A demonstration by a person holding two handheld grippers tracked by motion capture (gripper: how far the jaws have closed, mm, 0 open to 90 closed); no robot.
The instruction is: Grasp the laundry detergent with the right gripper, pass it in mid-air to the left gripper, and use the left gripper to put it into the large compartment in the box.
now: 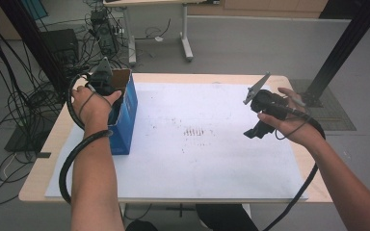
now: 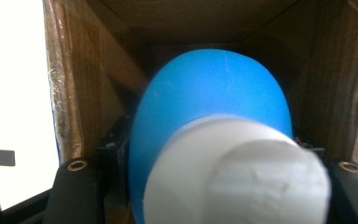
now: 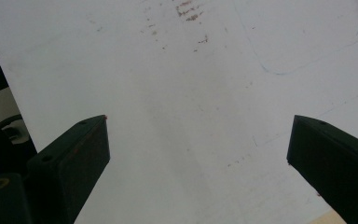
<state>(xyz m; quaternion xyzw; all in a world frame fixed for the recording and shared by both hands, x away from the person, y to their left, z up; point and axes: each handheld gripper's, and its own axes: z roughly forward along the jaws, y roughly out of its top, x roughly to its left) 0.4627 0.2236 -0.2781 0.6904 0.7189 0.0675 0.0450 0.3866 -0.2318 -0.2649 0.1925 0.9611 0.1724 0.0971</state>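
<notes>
left hand-held gripper (image 1: 101,83): clamps blue-white object (image 2: 214,140) inside box (image 1: 125,113), upper left | right hand-held gripper (image 3: 198,154): wide, empty, over white sheet (image 1: 197,144) on bench (image 1: 38,178)

From above we overlook the table (image 1: 43,178); both gripper views sit close, one inside the box (image 1: 125,113), one over the white sheet (image 3: 191,116).

Box (image 1: 125,118) at table's (image 1: 231,77) left edge; bulb-shaped object (image 2: 214,107) inside the box.
</notes>
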